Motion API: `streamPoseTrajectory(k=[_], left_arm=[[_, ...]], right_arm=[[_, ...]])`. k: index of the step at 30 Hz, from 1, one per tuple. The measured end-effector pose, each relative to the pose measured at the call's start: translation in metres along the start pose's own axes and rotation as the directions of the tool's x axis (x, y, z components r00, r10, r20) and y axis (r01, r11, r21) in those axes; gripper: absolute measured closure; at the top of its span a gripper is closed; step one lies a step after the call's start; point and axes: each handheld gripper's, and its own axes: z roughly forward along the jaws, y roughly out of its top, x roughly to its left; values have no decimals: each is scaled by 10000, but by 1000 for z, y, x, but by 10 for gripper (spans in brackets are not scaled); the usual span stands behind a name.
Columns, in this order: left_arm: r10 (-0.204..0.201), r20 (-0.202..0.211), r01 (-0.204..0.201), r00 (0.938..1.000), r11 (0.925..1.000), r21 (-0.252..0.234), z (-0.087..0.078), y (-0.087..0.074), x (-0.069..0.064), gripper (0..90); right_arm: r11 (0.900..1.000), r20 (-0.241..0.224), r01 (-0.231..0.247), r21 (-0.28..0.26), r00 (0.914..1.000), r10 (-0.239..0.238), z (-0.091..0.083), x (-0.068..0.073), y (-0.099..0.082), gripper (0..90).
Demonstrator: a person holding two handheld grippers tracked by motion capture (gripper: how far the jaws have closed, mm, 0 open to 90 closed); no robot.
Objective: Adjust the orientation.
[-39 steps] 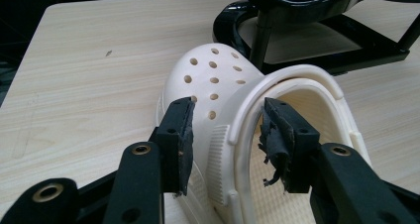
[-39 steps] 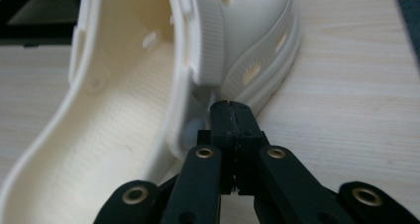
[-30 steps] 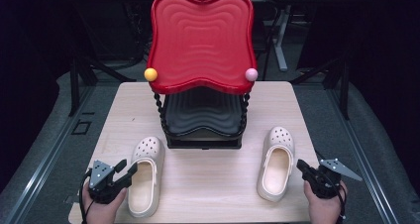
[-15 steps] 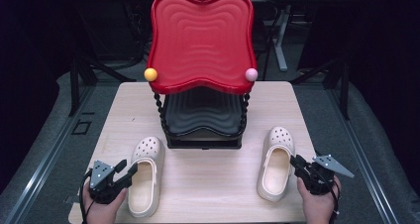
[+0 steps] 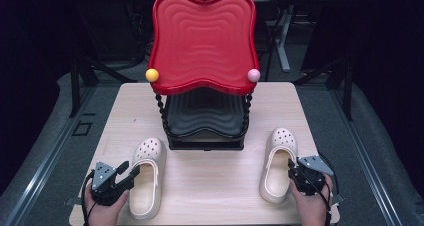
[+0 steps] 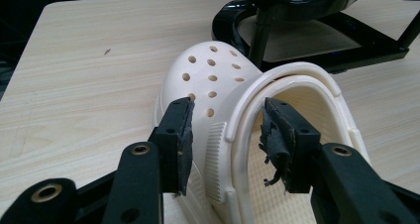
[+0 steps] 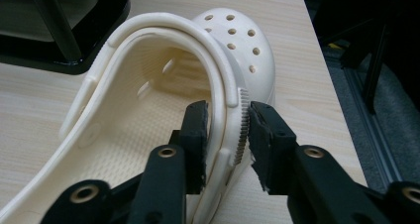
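Right gripper view shows the right gripper point(image 7: 225, 135), jaws just opened, straddling the right clog's point(image 7: 148, 110) side wall and strap (barely touching); left gripper point(image 6: 225, 135) stands apart around the left clog's point(image 6: 223, 85) wall.

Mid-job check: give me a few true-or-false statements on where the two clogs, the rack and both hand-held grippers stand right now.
1. Both clogs lie on the table in front of the rack. True.
2. The left hand-held gripper straddles the outer side wall of the left clog. True; its pads stand apart from the wall.
3. The right clog sits on the rack's black lower shelf. False; it lies on the table to the right of the rack.
4. The right hand-held gripper hangs away from its clog. False; its jaws, which have just been opening, straddle that clog's side wall and strap.
5. The red top shelf holds a clog. False; it is bare.
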Motion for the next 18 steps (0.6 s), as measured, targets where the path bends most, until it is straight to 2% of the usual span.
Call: streamPoseTrajectory(k=[5,9,11,14,16,18], left_arm=[[-27,-8,27,10000,10000,-15,-1,0,1,553],[-45,-10,45,10000,10000,-23,0,0,1,553],[-10,3,10,10000,10000,-6,0,0,1,553],[-20,6,20,10000,10000,-12,-1,0,1,552],[-50,-15,50,10000,10000,-10,-1,0,1,552],[-109,3,109,9999,9999,-75,-1,0,2,552]], right_arm=[[9995,-347,-319,26,9989,320,-3,-5,1,744],[9992,-1167,-408,32,9923,409,-6,-6,1,748],[9992,-1658,-394,38,9854,395,-7,-2,1,748],[9999,-2179,128,57,9759,-113,-10,8,2,747],[9986,-2511,531,-68,9665,-531,-14,14,2,747],[9972,-2645,747,-60,9616,-736,-16,17,2,748]])
